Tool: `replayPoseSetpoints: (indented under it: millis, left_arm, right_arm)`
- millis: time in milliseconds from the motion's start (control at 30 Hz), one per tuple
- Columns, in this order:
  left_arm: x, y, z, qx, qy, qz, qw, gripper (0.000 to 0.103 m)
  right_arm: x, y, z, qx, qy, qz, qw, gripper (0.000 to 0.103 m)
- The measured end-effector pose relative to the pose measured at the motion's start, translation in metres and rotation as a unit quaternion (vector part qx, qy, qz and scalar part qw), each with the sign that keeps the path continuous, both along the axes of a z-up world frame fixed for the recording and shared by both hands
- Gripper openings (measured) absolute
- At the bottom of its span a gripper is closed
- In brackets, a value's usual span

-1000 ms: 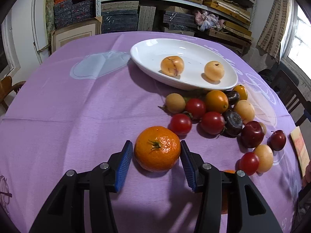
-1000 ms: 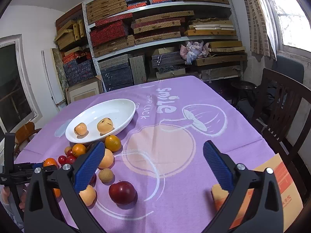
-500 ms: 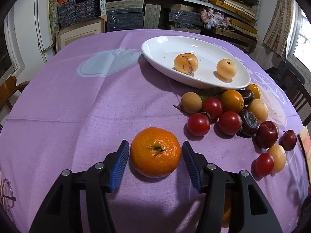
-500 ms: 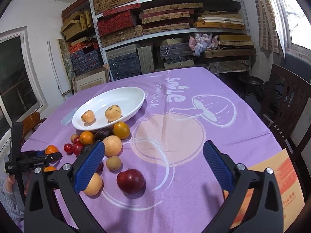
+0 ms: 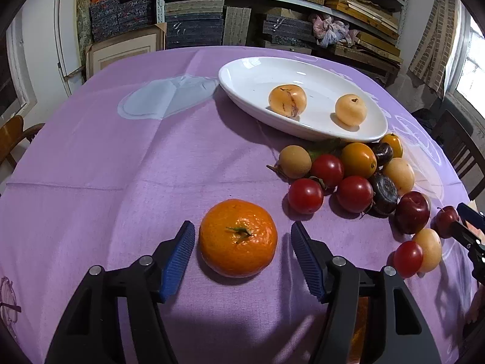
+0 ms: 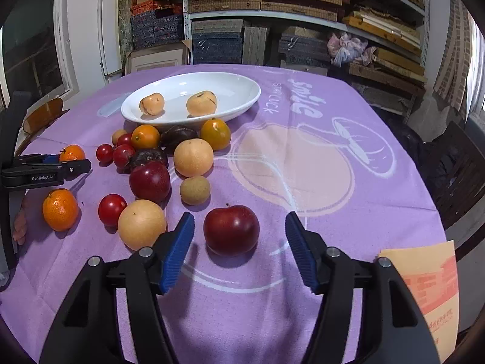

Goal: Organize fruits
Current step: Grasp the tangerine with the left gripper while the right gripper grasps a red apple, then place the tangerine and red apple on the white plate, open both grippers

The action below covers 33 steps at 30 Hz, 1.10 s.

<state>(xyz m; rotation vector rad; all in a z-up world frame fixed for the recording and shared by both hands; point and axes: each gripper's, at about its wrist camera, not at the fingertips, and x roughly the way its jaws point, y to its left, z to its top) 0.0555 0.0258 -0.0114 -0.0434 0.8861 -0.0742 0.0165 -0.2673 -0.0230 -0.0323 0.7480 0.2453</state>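
Observation:
An orange tangerine (image 5: pixel 238 237) sits on the purple cloth between the open jaws of my left gripper (image 5: pixel 242 253), with gaps on both sides. A dark red plum (image 6: pixel 231 230) sits between the open jaws of my right gripper (image 6: pixel 239 250), untouched. A white oval dish (image 5: pixel 303 97) holds two pale yellow fruits (image 5: pixel 287 100). A cluster of red, orange, yellow and dark fruits (image 5: pixel 354 176) lies beside the dish. The dish also shows in the right wrist view (image 6: pixel 194 97), as does the left gripper (image 6: pixel 45 170).
A second tangerine (image 6: pixel 60 209) lies near the table's left edge. A pale round fruit (image 6: pixel 141 224) sits just left of my right gripper. An orange booklet (image 6: pixel 430 285) lies at the right edge. A dark chair (image 6: pixel 460 170) and packed shelves (image 6: pixel 303 15) surround the table.
My right gripper has come down and forward, so the red plum is now between its jaws. My left gripper has opened a little wider around the tangerine.

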Motion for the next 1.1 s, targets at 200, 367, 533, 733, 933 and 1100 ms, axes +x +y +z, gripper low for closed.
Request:
replayPoseSetpoints:
  millis: [200, 367, 533, 733, 933, 1100]
  left_arm:
    - [-0.001, -0.001, -0.001, 0.002, 0.000, 0.010, 0.9999, 0.063]
    - [-0.002, -0.003, -0.001, 0.006, 0.000, 0.012, 0.9999, 0.063]
    - [-0.003, -0.001, -0.001, -0.002, -0.003, 0.021, 0.9998, 0.050]
    - [-0.003, 0.002, -0.001, -0.018, -0.006, 0.016, 0.9997, 0.046]
    - [-0.007, 0.000, 0.001, -0.023, -0.014, 0.005, 0.9996, 0.046]
    - [-0.009, -0.008, 0.010, 0.015, -0.039, 0.008, 0.9991, 0.046]
  right_arm:
    - [0.008, -0.004, -0.005, 0.012, 0.023, 0.006, 1.000, 0.058]
    - [0.013, -0.003, -0.008, 0.022, 0.041, 0.017, 0.999, 0.041]
    - [0.013, -0.003, -0.009, 0.026, 0.044, 0.018, 0.999, 0.040]
    - [0.009, -0.009, -0.006, 0.046, 0.031, 0.013, 0.998, 0.040]
    - [0.008, -0.014, -0.005, 0.057, 0.029, 0.006, 0.998, 0.040]
    - [0.008, -0.017, -0.001, 0.063, 0.022, 0.003, 0.998, 0.040]
